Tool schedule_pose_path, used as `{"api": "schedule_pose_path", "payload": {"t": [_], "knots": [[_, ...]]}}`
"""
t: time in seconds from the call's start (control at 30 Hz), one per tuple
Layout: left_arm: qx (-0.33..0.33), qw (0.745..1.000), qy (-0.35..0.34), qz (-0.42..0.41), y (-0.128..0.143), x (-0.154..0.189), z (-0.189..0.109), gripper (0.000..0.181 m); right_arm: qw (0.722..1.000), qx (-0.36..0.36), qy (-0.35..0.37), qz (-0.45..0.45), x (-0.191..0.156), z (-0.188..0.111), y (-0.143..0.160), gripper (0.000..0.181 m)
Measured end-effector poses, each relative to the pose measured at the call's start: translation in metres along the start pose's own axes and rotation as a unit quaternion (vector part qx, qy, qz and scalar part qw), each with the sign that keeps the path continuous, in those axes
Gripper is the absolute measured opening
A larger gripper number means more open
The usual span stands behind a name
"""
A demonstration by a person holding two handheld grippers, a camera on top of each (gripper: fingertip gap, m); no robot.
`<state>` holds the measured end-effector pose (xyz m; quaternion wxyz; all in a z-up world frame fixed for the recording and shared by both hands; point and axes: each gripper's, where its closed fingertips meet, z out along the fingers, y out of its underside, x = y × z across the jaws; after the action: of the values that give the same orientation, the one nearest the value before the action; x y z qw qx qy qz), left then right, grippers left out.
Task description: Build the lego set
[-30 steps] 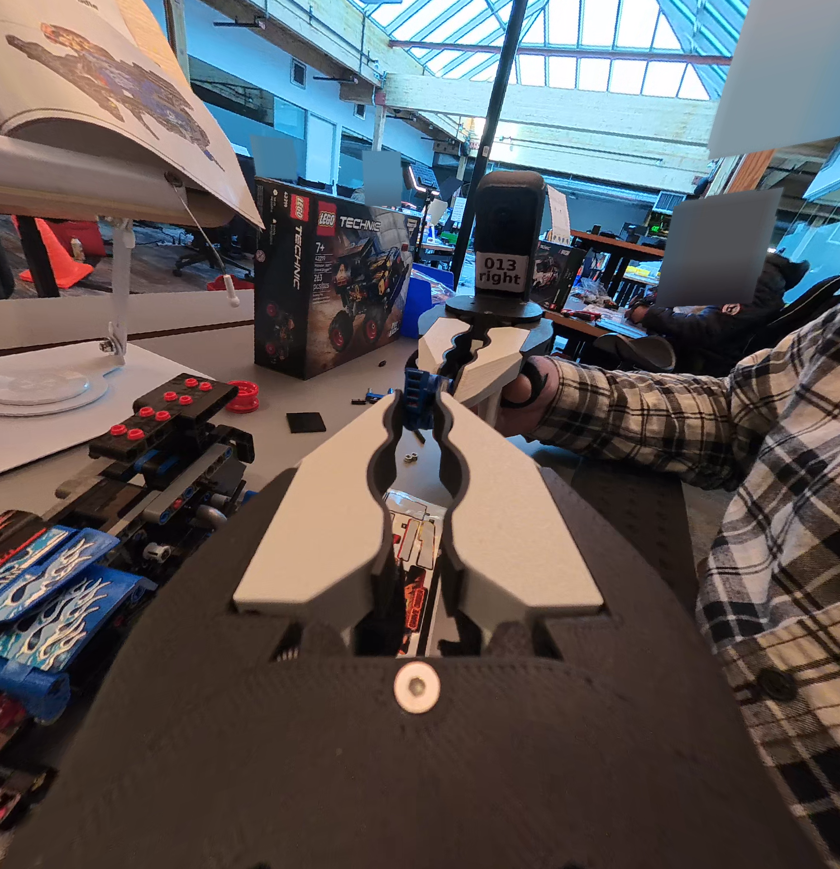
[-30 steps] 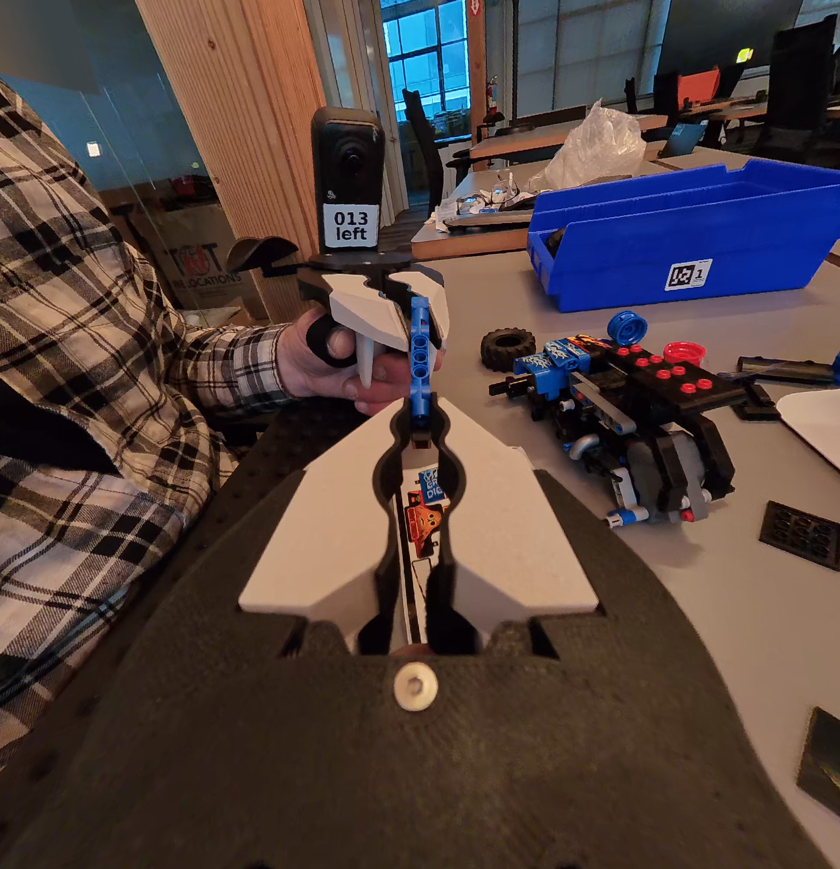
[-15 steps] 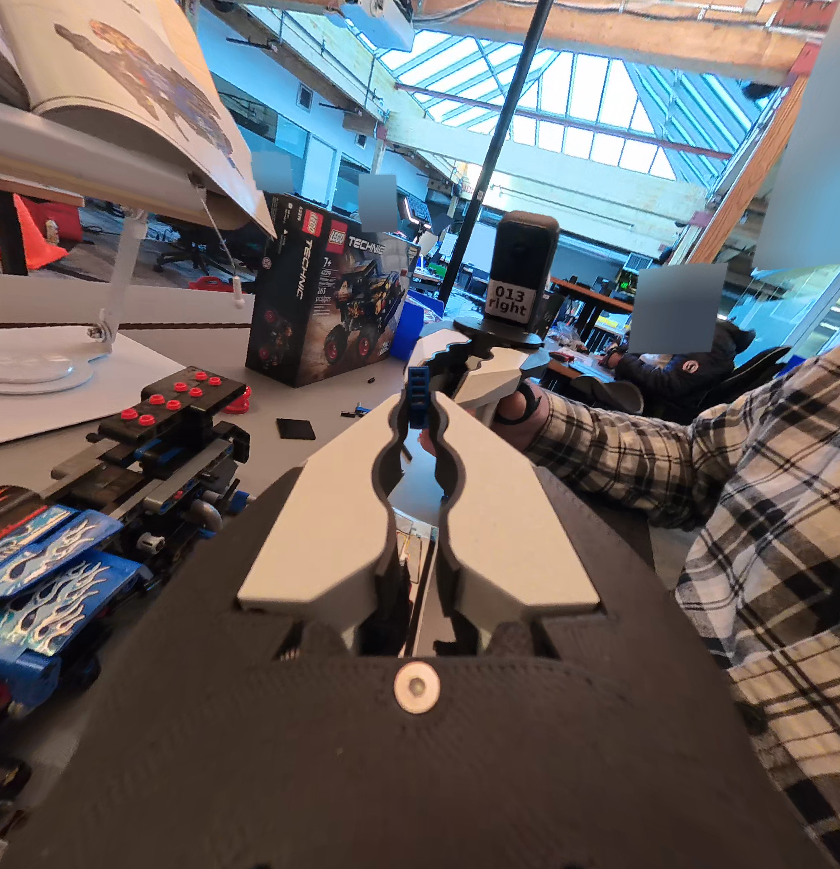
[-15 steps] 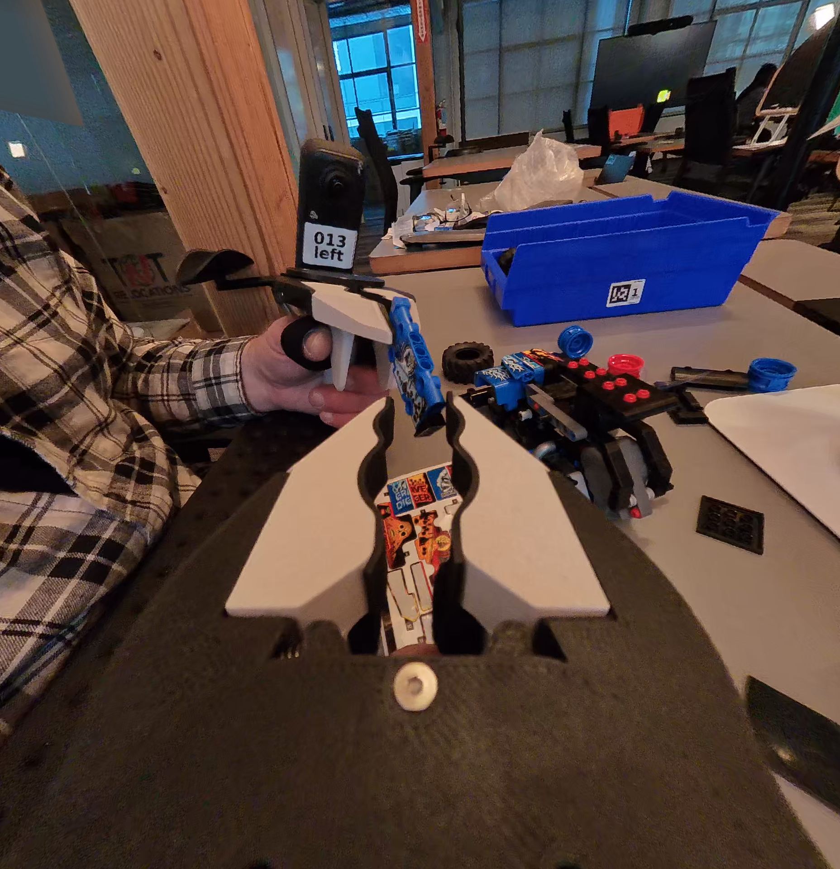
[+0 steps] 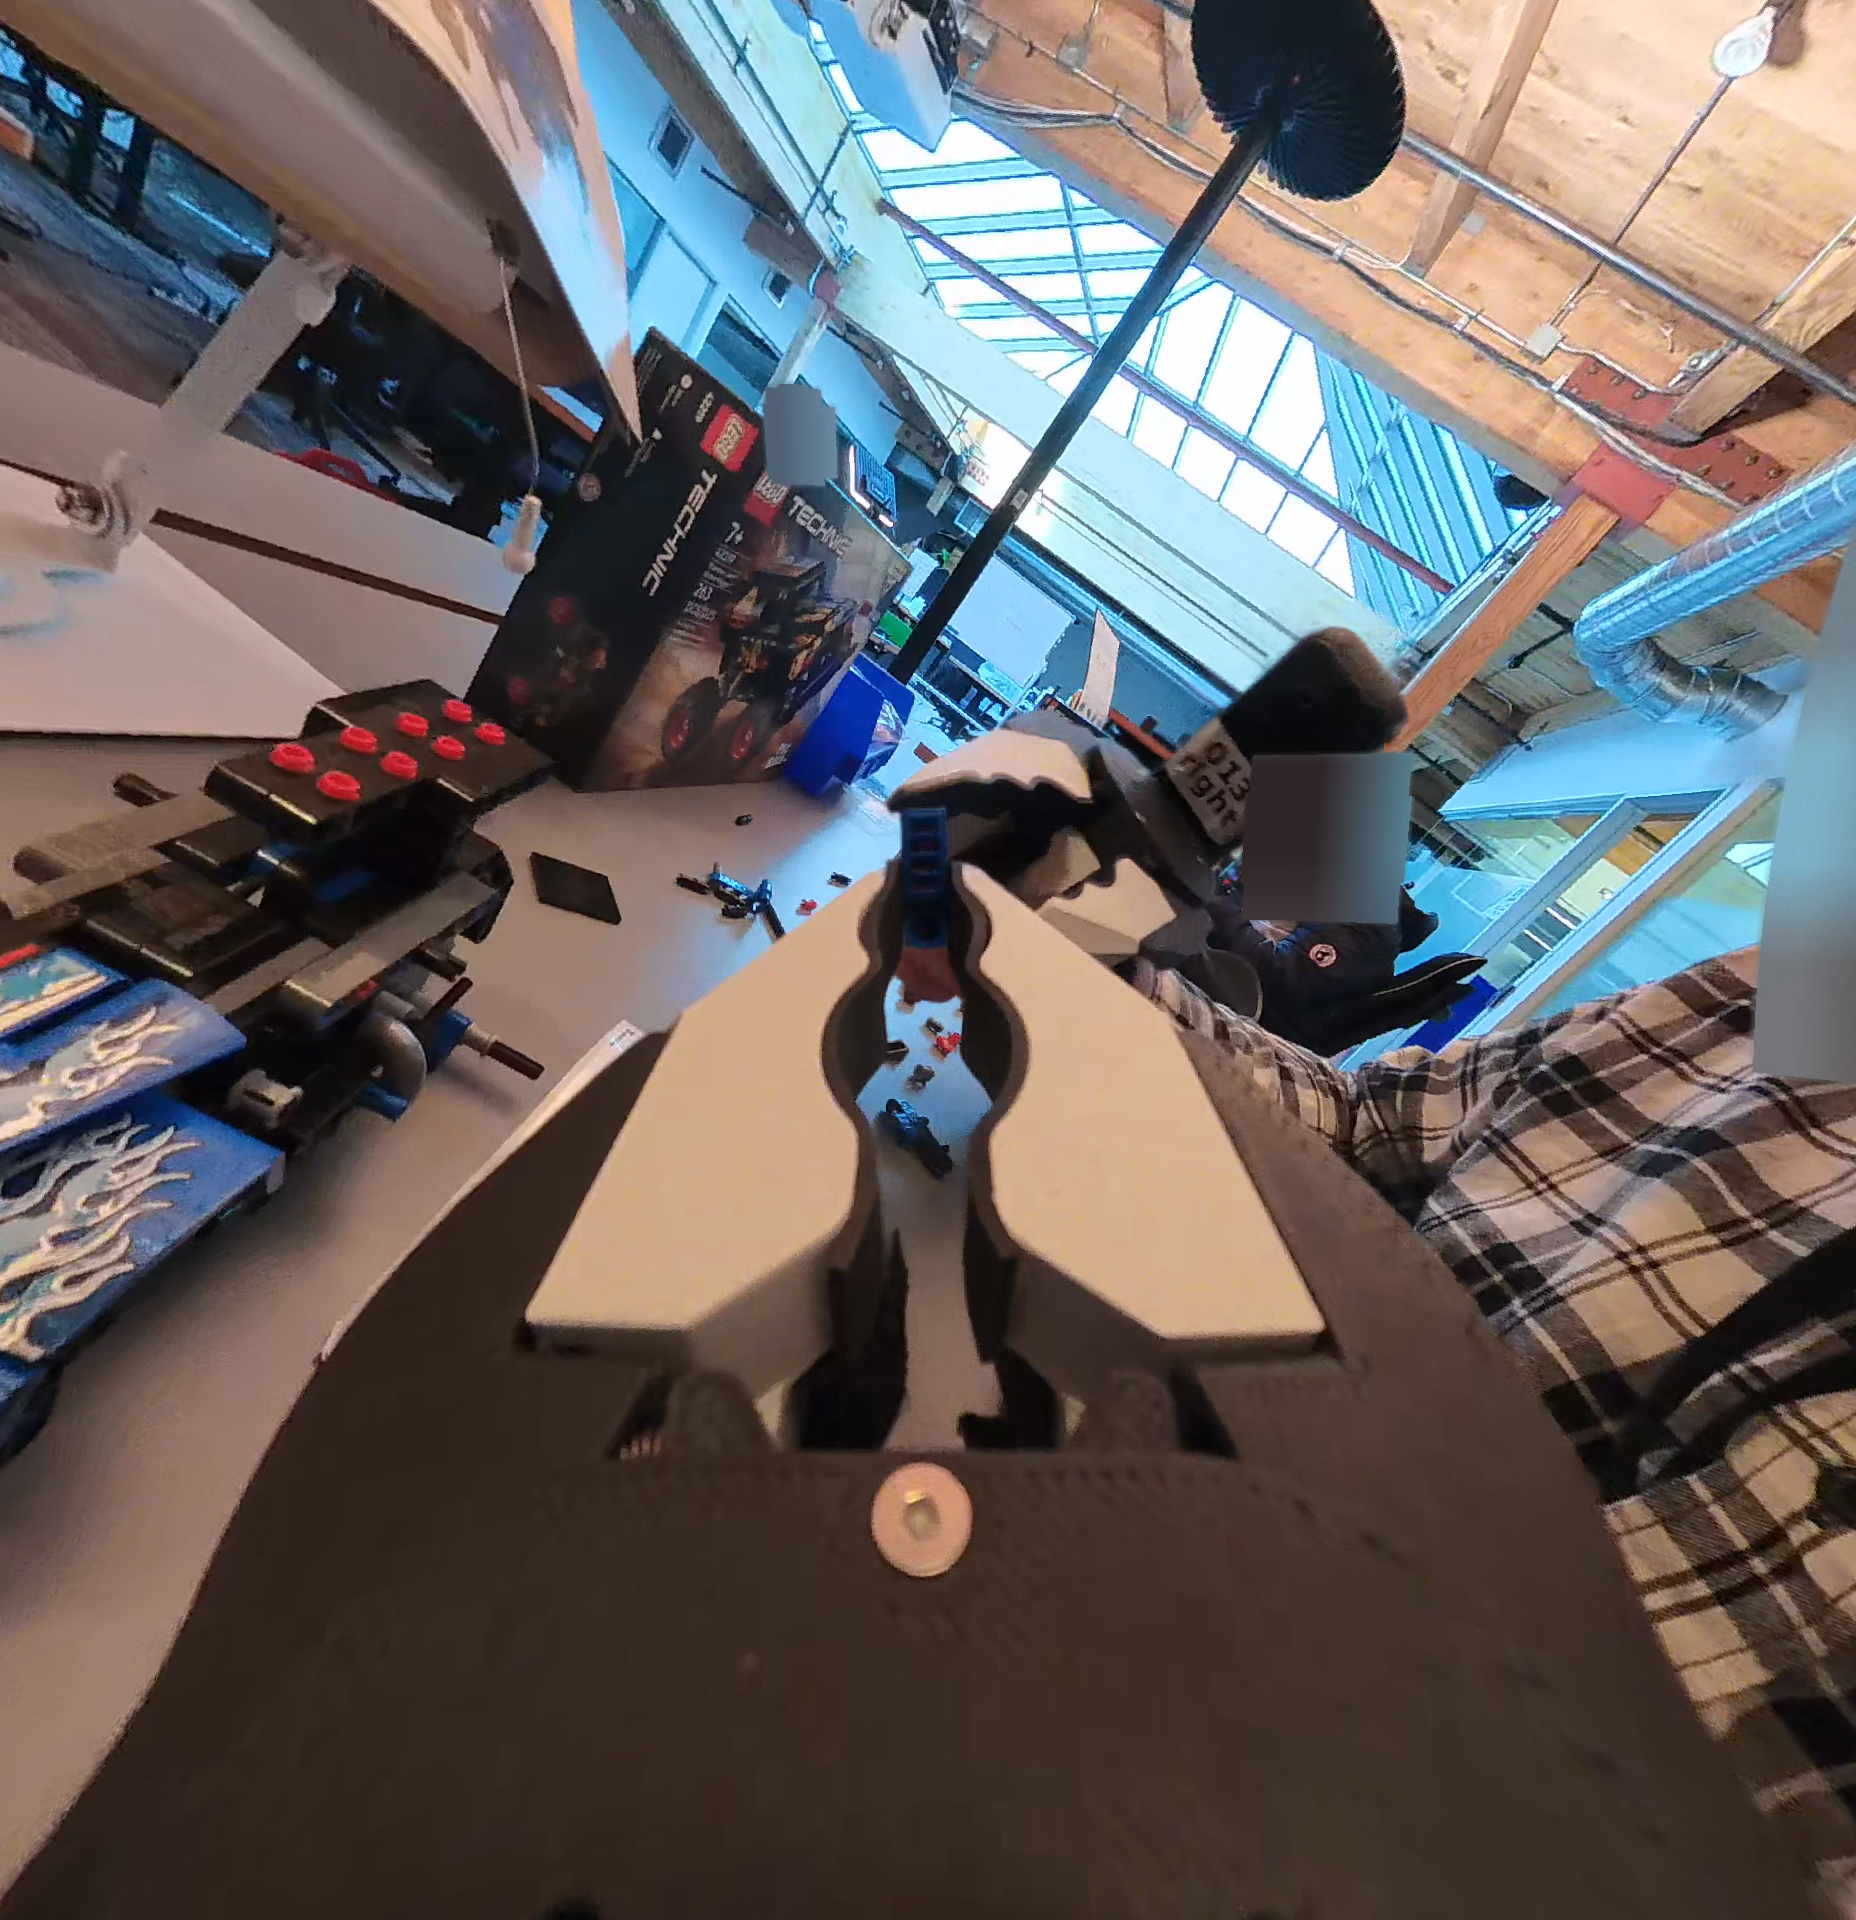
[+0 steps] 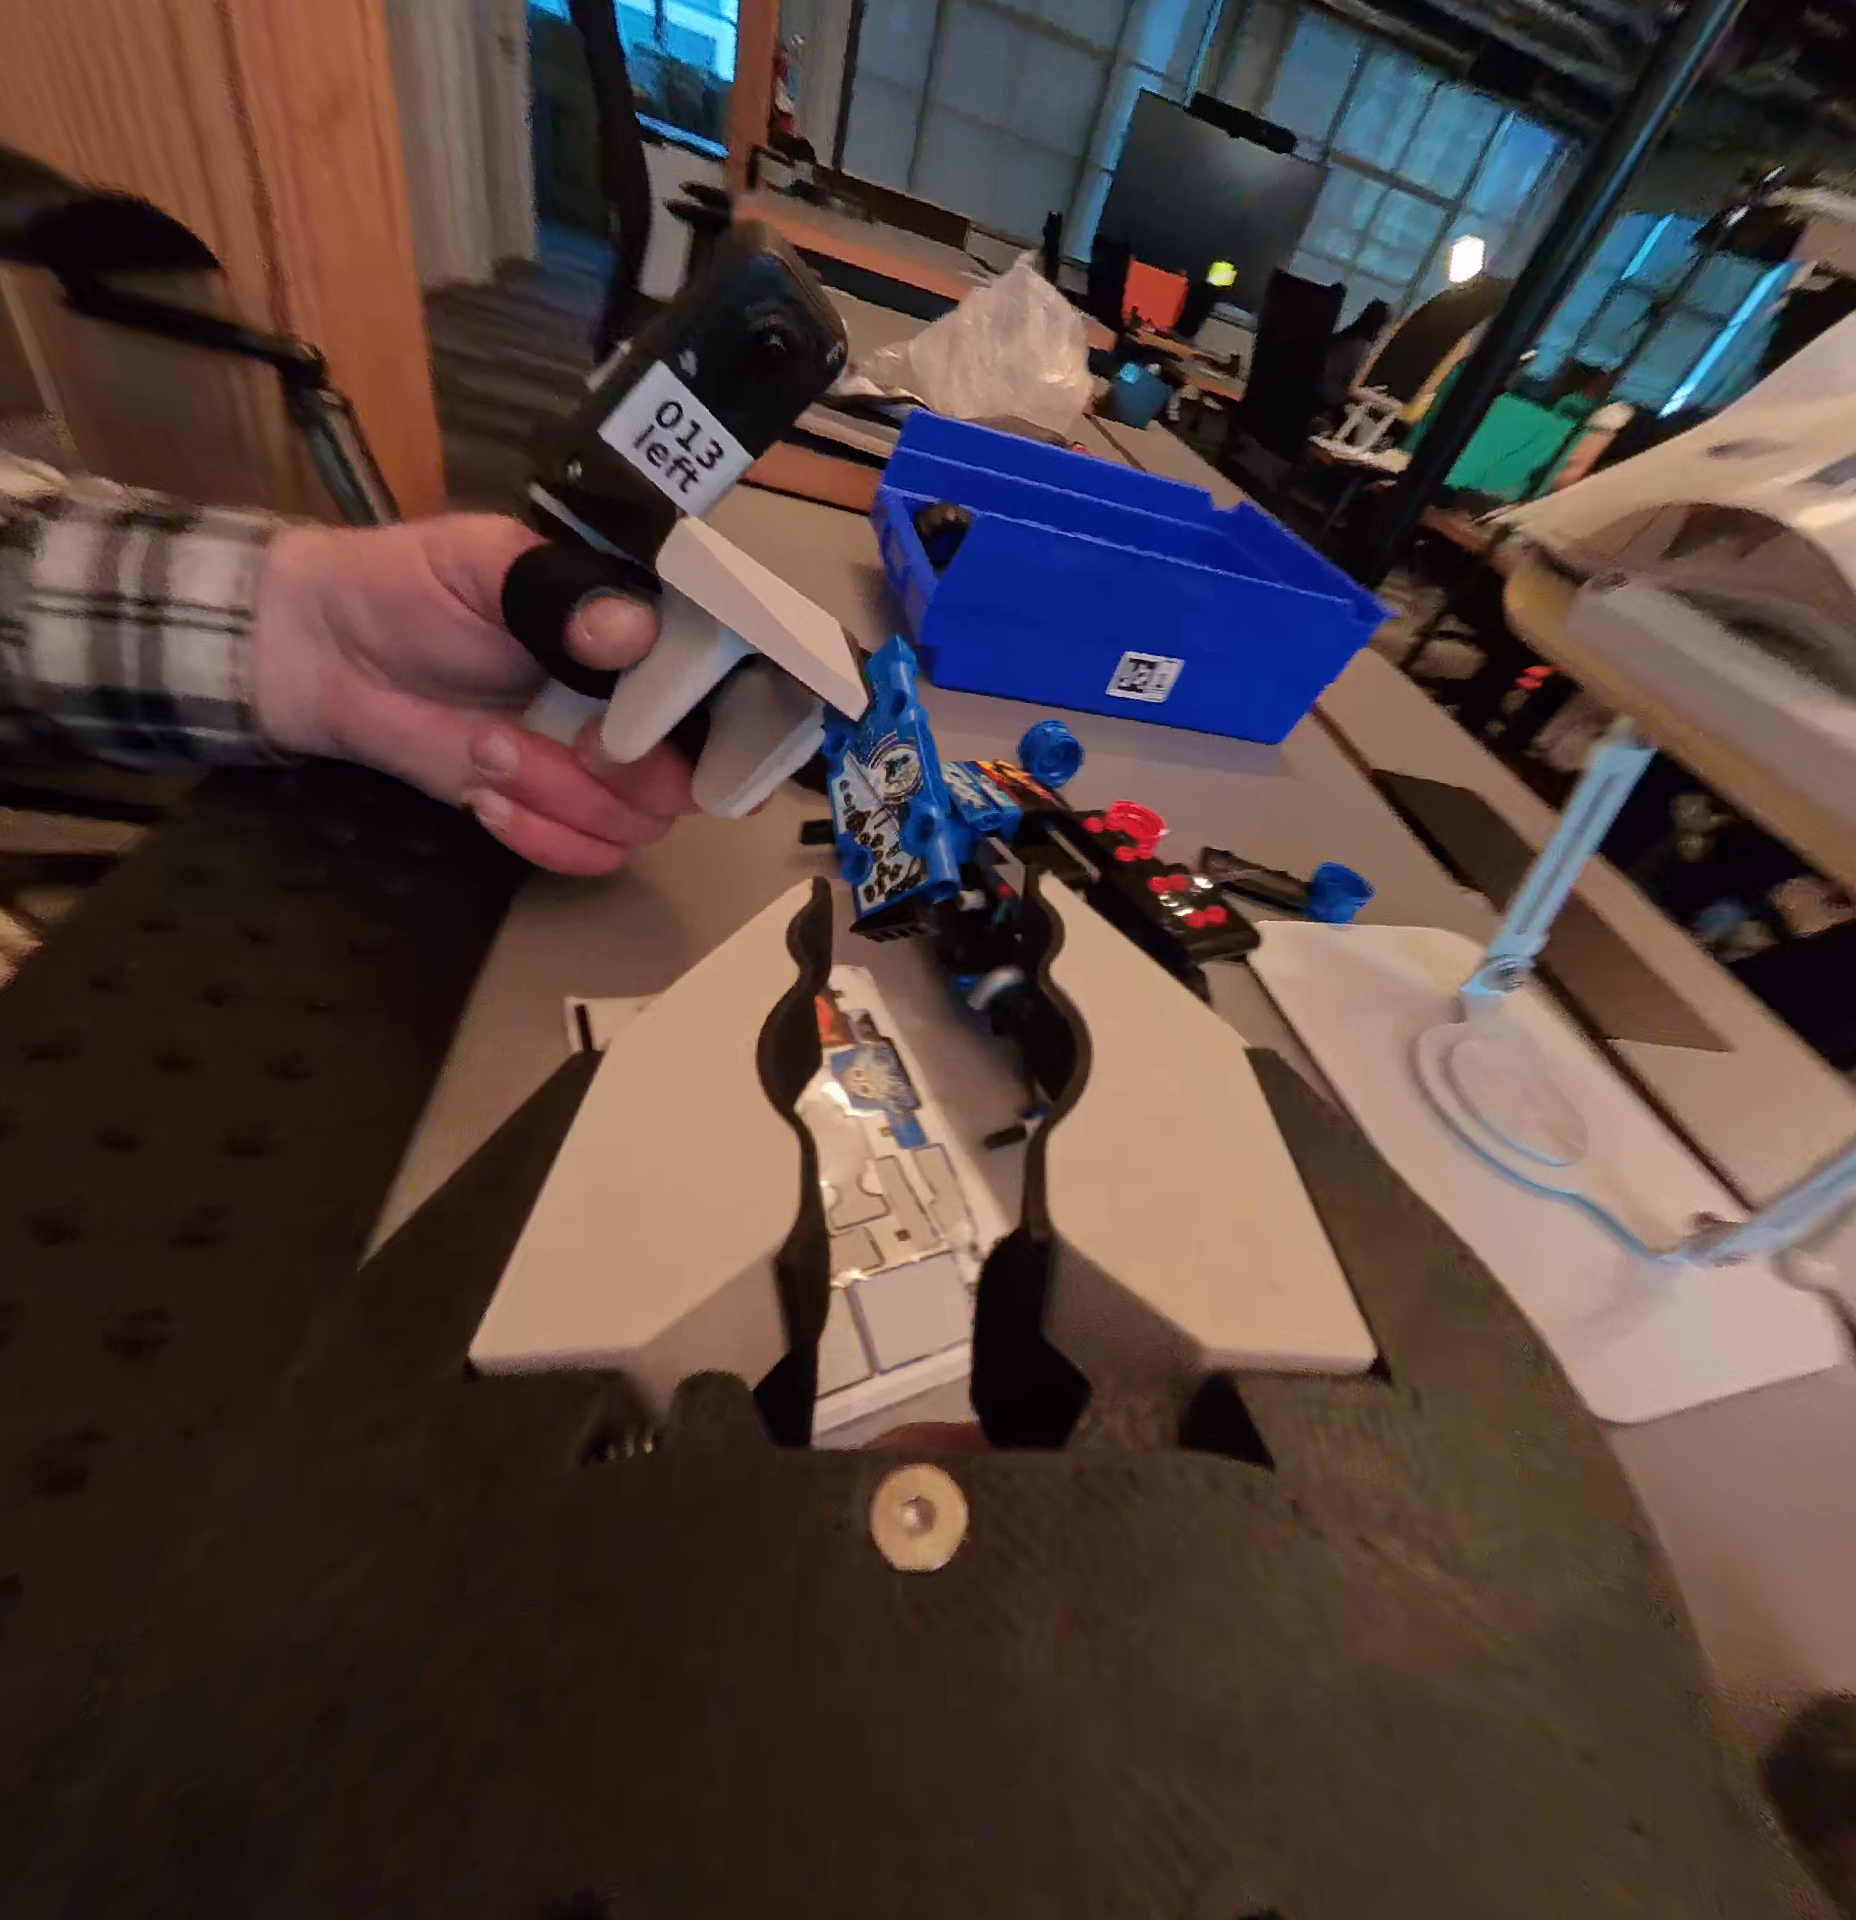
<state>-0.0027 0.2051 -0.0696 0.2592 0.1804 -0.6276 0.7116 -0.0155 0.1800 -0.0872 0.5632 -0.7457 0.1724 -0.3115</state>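
Note:
My left gripper [image 5: 926,883] is shut on a blue Lego panel [image 5: 924,847] at its fingertips. In the right wrist view that panel [image 6: 893,805] shows a printed sticker face and hangs tilted from the left gripper [image 6: 825,743], held in a hand above the table. My right gripper [image 6: 929,894] is open and empty, its tips just below the panel and apart from it. It also shows in the left wrist view [image 5: 1007,831] just beyond the panel. The partly built black model with red studs [image 6: 1163,883] lies behind, and to the left in the left wrist view [image 5: 363,790].
A sticker sheet [image 6: 882,1143] lies under my right gripper. A blue bin [image 6: 1111,582] stands at the back. A white stand base [image 6: 1506,1101] with an open booklet is on the right. Blue flame panels [image 5: 82,1174], the set's box [image 5: 695,623] and small loose parts [image 5: 737,894] lie on the table.
My right gripper has let go of the blue panel, opened wide and drawn back. My left gripper keeps the panel and has tilted and rolled with it.

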Motion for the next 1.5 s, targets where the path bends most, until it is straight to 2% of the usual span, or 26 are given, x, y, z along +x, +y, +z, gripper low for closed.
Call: {"api": "schedule_pose_path", "payload": {"t": [0.2, 0.3, 0.47, 0.6, 0.8, 1.2, 1.5], "knots": [[-0.005, 1.0, 0.007, -0.017, 0.004, 0.001, 0.004, 0.006, 0.989, -0.068, 0.059, -0.118, -0.005, 0.012, 0.008, 0.038], [-0.004, 1.0, 0.014, -0.022, 0.006, 0.002, 0.006, 0.006, 0.982, -0.092, 0.072, -0.147, -0.007, 0.018, 0.014, 0.027], [0.001, 1.0, 0.014, -0.022, 0.006, 0.001, 0.005, 0.006, 0.986, -0.086, 0.071, -0.126, -0.005, 0.018, 0.013, 0.024], [0.024, 0.999, 0.01, -0.034, -0.001, -0.005, -0.001, 0.016, 0.989, -0.08, 0.071, -0.103, 0.0, 0.015, 0.013, 0.024], [0.024, 0.999, 0.009, -0.027, 0.0, -0.006, -0.003, 0.018, 0.992, -0.07, 0.078, -0.076, 0.01, 0.01, 0.012, 0.024], [0.021, 1.0, 0.004, -0.019, 0.002, -0.008, -0.004, 0.019, 0.991, -0.073, 0.077, -0.079, 0.012, 0.009, 0.015, 0.024], [0.014, 1.0, 0.0, -0.009, 0.004, -0.008, -0.002, 0.02, 0.991, -0.073, 0.054, -0.102, 0.0, 0.012, 0.014, 0.024]]}}
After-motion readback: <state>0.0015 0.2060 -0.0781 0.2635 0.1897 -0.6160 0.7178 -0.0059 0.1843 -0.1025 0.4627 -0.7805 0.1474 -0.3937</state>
